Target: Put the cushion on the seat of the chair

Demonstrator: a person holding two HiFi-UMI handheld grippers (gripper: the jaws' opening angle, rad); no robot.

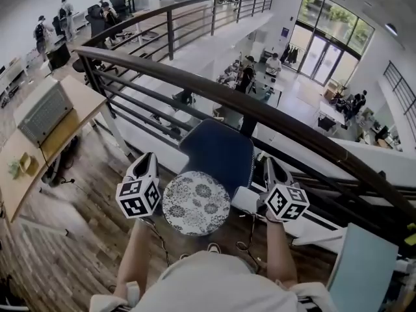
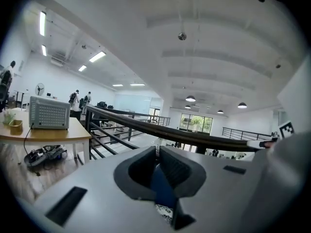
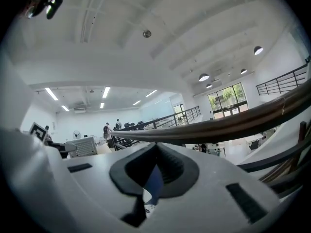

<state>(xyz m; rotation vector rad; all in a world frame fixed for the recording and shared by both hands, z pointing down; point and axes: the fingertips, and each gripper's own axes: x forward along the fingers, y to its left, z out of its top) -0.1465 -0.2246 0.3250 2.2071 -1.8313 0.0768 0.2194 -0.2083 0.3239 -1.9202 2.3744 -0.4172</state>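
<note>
A round cushion [image 1: 195,202] with a grey floral top sits between my two grippers, close in front of the person. Just beyond it is a blue rounded panel [image 1: 218,151], which looks like the chair's back. My left gripper [image 1: 148,158] is at the cushion's left and my right gripper [image 1: 270,164] at its right, both pointing away from the person. In the left gripper view the left gripper [image 2: 158,152] is shut on blue cloth [image 2: 163,188] with floral print under it. The right gripper [image 3: 154,152] pinches the same blue cloth [image 3: 154,181]. Where the pads meet the cushion is hidden in the head view.
A dark handrail [image 1: 260,112] with horizontal bars runs across just beyond the chair, with a lower floor past it. A wooden desk [image 1: 39,155] with a grey box [image 1: 42,109] stands on the left. A pale blue panel [image 1: 364,272] leans at the lower right. Cables lie on the wooden floor.
</note>
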